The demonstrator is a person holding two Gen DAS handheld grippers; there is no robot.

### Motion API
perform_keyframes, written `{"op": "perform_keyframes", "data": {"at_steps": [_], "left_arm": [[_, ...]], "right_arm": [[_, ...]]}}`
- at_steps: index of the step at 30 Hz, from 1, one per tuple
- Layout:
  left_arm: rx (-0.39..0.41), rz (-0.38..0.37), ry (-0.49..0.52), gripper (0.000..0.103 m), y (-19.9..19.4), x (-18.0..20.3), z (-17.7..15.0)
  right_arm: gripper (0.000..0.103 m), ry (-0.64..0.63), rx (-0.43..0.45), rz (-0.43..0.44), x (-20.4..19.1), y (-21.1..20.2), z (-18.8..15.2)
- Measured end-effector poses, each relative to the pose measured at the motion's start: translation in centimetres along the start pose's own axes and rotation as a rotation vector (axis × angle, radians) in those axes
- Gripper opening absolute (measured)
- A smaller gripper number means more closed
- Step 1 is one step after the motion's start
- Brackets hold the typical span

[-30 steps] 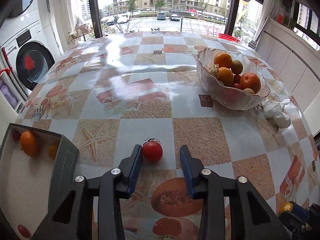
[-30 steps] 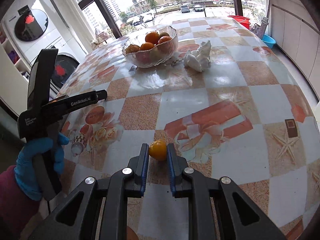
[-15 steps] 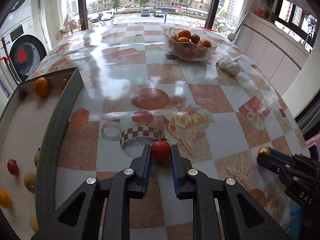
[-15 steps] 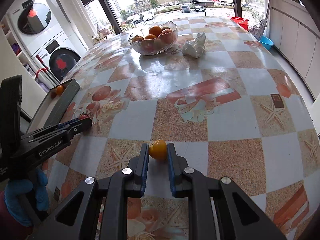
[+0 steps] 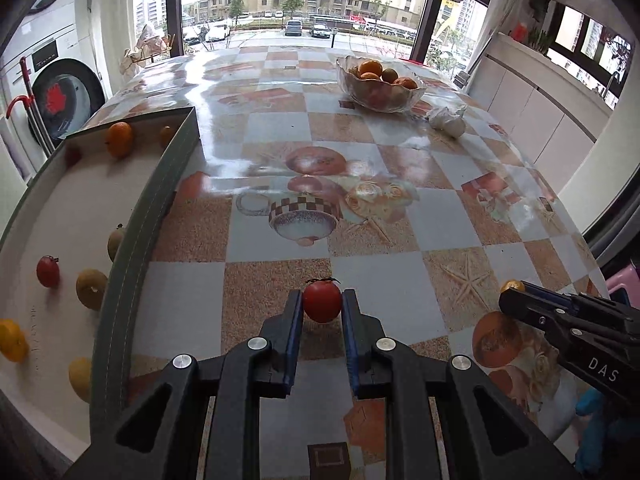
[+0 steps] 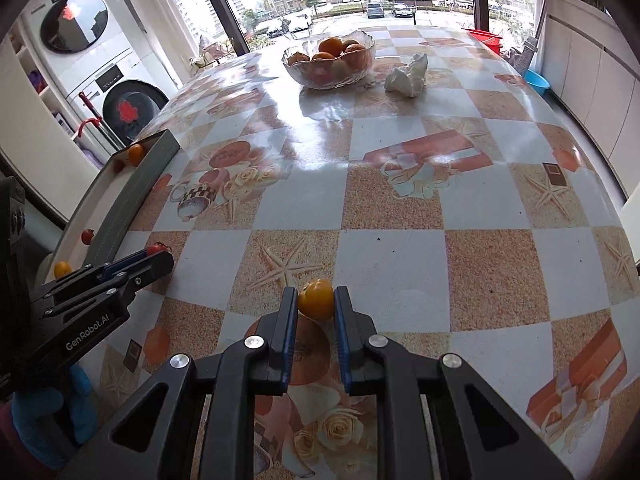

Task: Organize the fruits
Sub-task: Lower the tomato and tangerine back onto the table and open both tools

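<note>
Left gripper (image 5: 322,307) pinching tomato (image 5: 322,301), stem up, above table (image 5: 400,272) beside tray (image 5: 132,248). Right gripper (image 6: 316,305) clamped on orange fruit (image 6: 316,299). Round, no long axis. Earlier farther from tray.

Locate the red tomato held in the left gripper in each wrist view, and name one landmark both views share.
Left wrist view: the red tomato sits low centre, clamped in the left gripper.
Right wrist view: the same tomato peeks out at the left edge, at the tip of the left gripper, beside the tray.
Shared landmark: the glass fruit bowl at the table's far end.
</note>
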State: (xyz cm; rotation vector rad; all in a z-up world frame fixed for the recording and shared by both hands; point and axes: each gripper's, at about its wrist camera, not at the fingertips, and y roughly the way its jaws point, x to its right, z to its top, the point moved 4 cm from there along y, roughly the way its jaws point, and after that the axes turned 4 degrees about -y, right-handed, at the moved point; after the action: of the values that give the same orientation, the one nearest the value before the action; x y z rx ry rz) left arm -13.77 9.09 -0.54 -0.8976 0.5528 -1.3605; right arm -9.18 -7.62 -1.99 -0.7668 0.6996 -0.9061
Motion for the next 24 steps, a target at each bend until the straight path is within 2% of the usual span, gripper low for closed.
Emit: {"op": "perform_keyframes", "data": {"at_steps": [9, 16, 20, 24], "left_arm": [[0.068, -0.020, -0.010, 0.021, -2.4, -1.2, 1.1], [0.104, 0.012, -0.037, 0.021, -3.7, -3.7, 1.1], [0.088, 0.025, -0.029, 0.021, -2.9, -3.5, 0.4], [0.078, 0.055, 0.012, 0.021, -1.3, -2.2, -0.1]], "right_arm": [[0.020, -0.053, -0.003, 0.021, -3.1, -0.3, 1.5], [0.020, -0.101, -0.018, 0.042, -6.2, 0.8, 1.9], [0.020, -0.129, -0.007, -0.022, -6.5, 1.6, 1.7], [0.020, -0.130, 0.018, -0.119, -4.4, 1.9, 1.8]]}}
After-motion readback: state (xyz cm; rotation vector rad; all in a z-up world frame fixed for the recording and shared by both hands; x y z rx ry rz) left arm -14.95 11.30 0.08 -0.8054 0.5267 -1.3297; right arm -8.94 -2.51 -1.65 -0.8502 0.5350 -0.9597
